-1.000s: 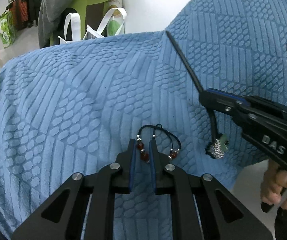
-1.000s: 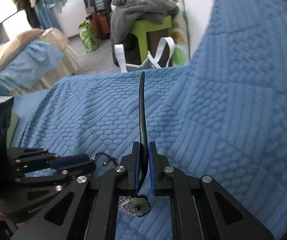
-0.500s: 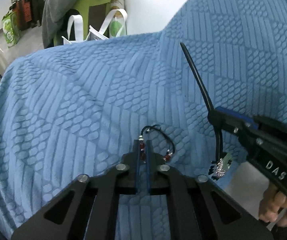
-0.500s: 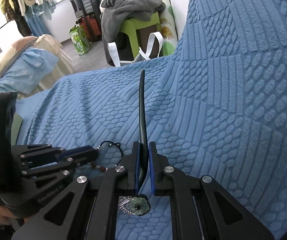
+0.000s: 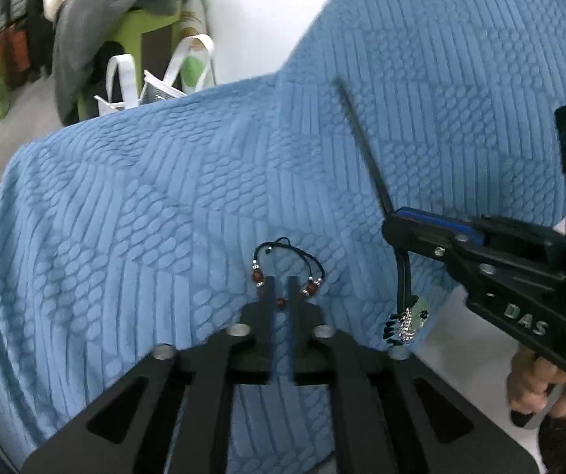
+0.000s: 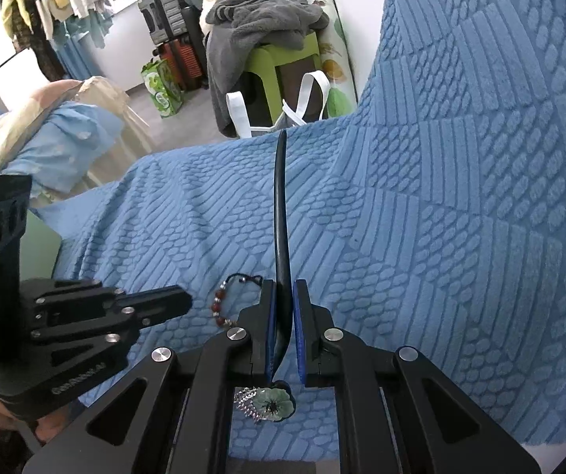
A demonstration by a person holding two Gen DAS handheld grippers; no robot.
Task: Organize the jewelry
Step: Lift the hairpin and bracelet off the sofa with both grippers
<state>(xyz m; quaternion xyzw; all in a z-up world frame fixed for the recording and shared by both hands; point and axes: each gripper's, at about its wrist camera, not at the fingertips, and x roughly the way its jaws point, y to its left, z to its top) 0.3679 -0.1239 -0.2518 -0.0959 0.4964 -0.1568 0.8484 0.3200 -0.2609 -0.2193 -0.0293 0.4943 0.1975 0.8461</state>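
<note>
A black cord bracelet (image 5: 289, 266) with red beads lies on the blue textured cloth (image 5: 125, 237). My left gripper (image 5: 281, 284) hovers just over its near side. Its jaws are opening, one red bead shows in the gap, and the pads do not press on it. My right gripper (image 6: 283, 288) is shut on a long black hair stick (image 6: 281, 205) that points away from me; its green flower ornament with silver dangles (image 6: 273, 401) hangs below the fingers. The left wrist view shows that right gripper (image 5: 391, 223), the hair stick (image 5: 362, 146) and the ornament (image 5: 409, 318) at the right. The bracelet (image 6: 220, 304) also shows beside the left gripper (image 6: 184, 300).
The blue cloth rises steeply at the right and back. Its near edge ends on a white surface (image 5: 464, 339). Beyond the cloth stand a green stool (image 6: 283, 67) piled with grey clothes and a white tote bag (image 6: 279, 114). A hand (image 5: 535, 387) grips the right tool's handle.
The left jaws pinched shut on the bracelet's beads half a second ago and have now parted, leaving the bracelet on the cloth. The right gripper kept hold of the hair stick and shifted slightly.
</note>
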